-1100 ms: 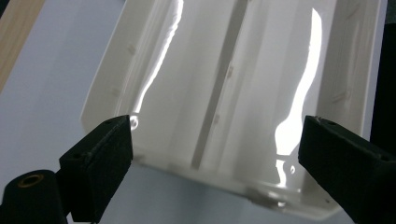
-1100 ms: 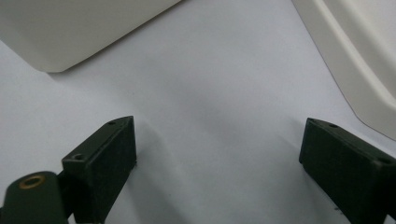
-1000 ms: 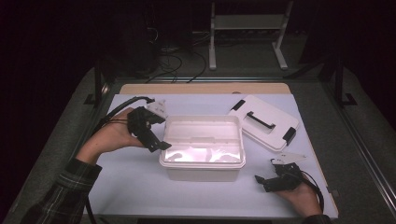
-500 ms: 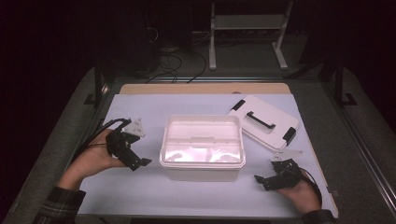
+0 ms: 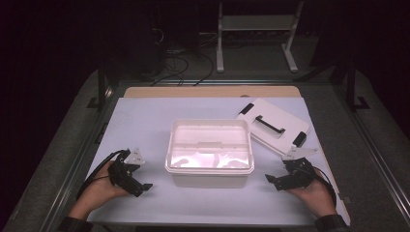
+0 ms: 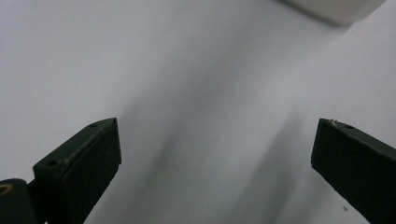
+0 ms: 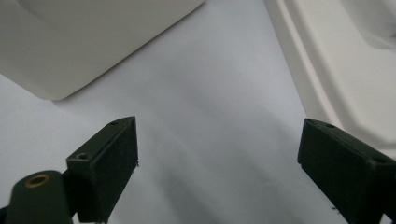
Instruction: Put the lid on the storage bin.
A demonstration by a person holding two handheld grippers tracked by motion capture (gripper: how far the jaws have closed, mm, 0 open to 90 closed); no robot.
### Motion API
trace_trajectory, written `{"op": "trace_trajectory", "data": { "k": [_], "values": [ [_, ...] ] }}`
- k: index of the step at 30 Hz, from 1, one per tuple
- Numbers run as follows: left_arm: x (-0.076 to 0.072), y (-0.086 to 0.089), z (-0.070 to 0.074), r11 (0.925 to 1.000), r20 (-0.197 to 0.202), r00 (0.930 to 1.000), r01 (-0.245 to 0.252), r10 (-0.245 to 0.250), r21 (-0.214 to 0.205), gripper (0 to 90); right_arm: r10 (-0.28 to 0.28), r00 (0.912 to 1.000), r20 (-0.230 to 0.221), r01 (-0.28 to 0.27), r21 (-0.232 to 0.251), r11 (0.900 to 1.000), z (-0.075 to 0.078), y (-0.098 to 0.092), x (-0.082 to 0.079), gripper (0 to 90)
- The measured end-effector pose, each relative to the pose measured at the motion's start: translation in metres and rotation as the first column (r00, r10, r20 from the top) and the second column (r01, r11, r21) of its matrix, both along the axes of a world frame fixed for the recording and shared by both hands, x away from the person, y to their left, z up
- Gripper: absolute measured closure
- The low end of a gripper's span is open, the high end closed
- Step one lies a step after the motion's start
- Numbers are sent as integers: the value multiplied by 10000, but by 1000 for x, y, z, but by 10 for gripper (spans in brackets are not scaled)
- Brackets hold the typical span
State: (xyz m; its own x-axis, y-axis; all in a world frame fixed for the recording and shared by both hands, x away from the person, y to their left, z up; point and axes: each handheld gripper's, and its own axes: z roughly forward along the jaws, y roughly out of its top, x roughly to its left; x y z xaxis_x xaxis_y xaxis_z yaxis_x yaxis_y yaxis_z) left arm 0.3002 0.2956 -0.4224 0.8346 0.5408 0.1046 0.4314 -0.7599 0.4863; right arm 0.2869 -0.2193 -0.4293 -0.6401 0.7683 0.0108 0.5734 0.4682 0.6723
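Left of the white tub point(image 5: 209, 153), the left gripper point(image 5: 140, 186) rests spread and empty. The tub's glare-washed contents are unreadable. Right of it, the right gripper point(image 5: 271, 181) is spread; the lid point(image 5: 273, 126) lies behind.

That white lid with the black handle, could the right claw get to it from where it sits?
Probably yes. The lid lies flat just beyond the right claw, whose jaws are open, with bare table between them.
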Motion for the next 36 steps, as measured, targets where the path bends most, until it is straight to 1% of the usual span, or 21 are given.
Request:
{"op": "trace_trajectory", "data": {
  "k": [1,2,3,5,7,9,11,13,16,17,19,25,27,29,30,34,36],
  "values": [
    [-1,1,-2,10000,10,10000,-38,38,-17,8,38,10000,43,-38,-64,10000,2,-1,1,117],
    [-1,3,-5,9999,28,9999,-114,114,-125,8,57,9999,92,-56,-118,9999,3,-1,2,118],
    [-3,5,-7,9995,33,9999,-161,162,-257,8,32,9999,137,-31,-107,9999,6,-2,2,118],
    [-6,7,-11,9992,87,9998,-156,159,-359,8,11,9998,202,-9,-128,9999,10,-3,4,118],
    [-8,10,-13,9975,286,9994,-152,172,-685,7,7,9997,224,-4,-136,9999,14,-4,7,118],
    [-10,15,-16,9939,297,9990,-298,331,-1060,7,-28,9996,291,32,-137,9999,20,-4,13,118],
    [-12,20,-19,9887,362,9986,-336,393,-1457,7,-36,9993,366,42,-173,9998,25,-5,19,118],
    [-14,24,-23,9816,492,9979,-317,417,-1881,7,-46,9992,393,53,-176,9998,29,-5,26,118],
    [-15,30,-28,9681,504,9971,-427,568,-2467,8,-72,9990,438,84,-267,9996,36,-4,36,118],
    [-16,31,-29,9653,571,9968,-394,560,-2581,7,-79,9990,432,91,-289,9995,37,-4,39,118],
    [-16,32,-29,9650,599,9967,-375,549,-2594,6,-68,9990,437,86,-411,9991,40,-2,46,118],
    [-16,32,-29,9645,582,9967,-387,558,-2612,6,-162,9993,350,181,-563,9982,46,3,66,122],
    [-15,32,-29,9645,578,9968,-387,556,-2611,6,-168,9993,337,192,-737,9971,47,4,74,122],
    [-16,32,-30,9645,584,9967,-388,559,-2612,6,-269,9990,353,294,-701,9971,48,4,83,126],
    [-16,32,-30,9645,583,9967,-389,560,-2612,6,-291,9991,310,316,-838,9960,48,4,90,126],
    [-15,32,-30,9644,569,9968,-391,559,-2614,6,-440,9990,-6,437,-1043,9936,48,4,111,131],
    [-15,32,-30,9645,564,9968,-394,560,-2612,6,-495,9987,-83,482,-1144,9923,48,4,121,133]
  ]
}}
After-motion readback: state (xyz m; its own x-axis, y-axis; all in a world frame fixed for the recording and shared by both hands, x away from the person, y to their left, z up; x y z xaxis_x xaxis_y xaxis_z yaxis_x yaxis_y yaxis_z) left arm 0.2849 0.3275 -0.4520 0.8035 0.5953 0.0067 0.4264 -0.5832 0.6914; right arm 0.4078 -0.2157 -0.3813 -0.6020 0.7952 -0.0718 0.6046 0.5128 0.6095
